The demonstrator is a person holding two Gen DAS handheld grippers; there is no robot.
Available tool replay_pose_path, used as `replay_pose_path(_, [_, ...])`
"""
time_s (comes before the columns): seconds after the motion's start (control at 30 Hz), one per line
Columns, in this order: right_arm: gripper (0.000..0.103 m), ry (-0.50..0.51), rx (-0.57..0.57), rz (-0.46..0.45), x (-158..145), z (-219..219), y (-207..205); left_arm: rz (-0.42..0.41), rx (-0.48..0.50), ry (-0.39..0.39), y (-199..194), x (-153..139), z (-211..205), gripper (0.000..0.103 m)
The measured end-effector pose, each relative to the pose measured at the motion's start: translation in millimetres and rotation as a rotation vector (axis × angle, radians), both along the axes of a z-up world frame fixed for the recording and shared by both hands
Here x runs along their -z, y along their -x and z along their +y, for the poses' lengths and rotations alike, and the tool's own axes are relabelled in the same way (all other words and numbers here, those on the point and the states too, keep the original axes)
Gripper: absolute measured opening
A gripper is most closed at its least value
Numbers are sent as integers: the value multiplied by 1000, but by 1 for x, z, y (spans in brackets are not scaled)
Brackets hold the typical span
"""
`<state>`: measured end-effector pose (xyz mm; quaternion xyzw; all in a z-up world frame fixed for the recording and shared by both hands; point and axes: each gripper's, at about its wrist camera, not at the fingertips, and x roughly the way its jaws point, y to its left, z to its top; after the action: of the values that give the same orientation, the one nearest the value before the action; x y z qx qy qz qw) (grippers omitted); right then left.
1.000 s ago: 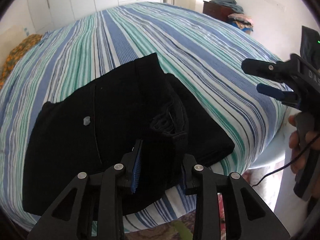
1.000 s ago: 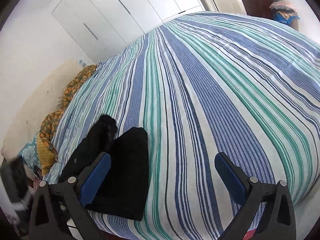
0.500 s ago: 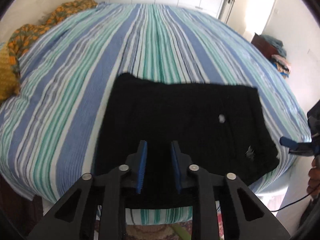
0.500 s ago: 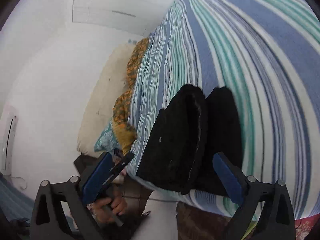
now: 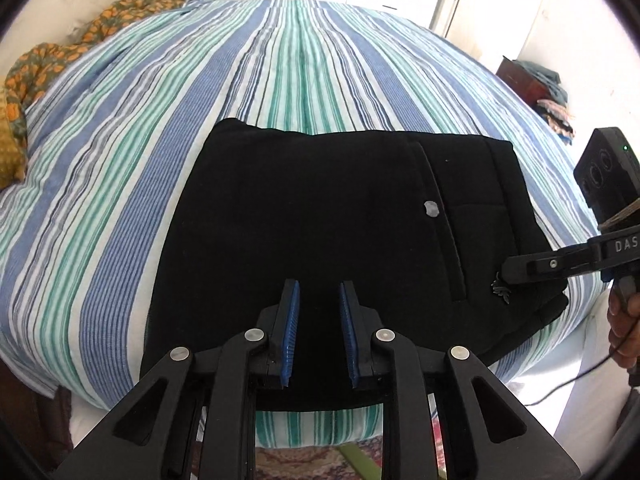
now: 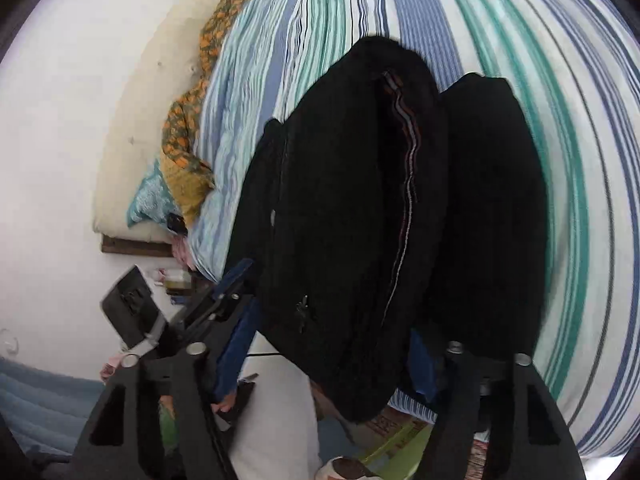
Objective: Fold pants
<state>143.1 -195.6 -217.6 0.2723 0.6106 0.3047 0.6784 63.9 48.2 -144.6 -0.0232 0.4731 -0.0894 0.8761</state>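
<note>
the soft, limp black pants (image 5: 320,216) want pinching at their thick edge: left hand-held gripper (image 5: 318,300) narrow, empty; right hand-held gripper (image 6: 332,356) has just been closing around that edge.

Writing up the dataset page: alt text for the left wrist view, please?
Folded black pants lie on a striped bedsheet, with the left gripper over their near edge, blue pads slightly apart. The right gripper reaches their right edge.

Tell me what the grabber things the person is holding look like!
Both are black plastic with triangular cut-outs and round silver bolts. The left gripper has two fingers lined with ridged blue pads. The right gripper has the same blue pads, white letters "DAS" on its side, a boxy black camera on top and a thin black cable.
</note>
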Motion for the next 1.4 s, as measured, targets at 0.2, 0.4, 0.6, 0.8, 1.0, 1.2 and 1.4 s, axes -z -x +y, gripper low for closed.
replay_pose_path(0.2, [24,27,-62,-201,-57,1,3,-86,-15,49,11,-43,7,45])
replay_pose_path(0.4, [26,149,-15,-139,-22,-40,14,5,37,-23,2,-12,-14,50])
replay_pose_path(0.6, [67,218,52,-142,-15,-48,20,-19,41,-66,6,-20,-18,50])
replay_pose_path(0.8, [67,317,44,-502,-104,-31,13,-21,26,-67,-2,-22,-20,56])
replay_pose_path(1.0, [68,331,-16,-542,-72,11,-1,32,54,-108,-1,-3,-29,59])
replay_pose_path(1.2, [68,386,-4,-420,-28,-7,6,8,32,-62,4,-16,-21,60])
replay_pose_path(1.4, [69,314,3,-564,-79,-9,56,10,-15,-22,2,-18,-13,70])
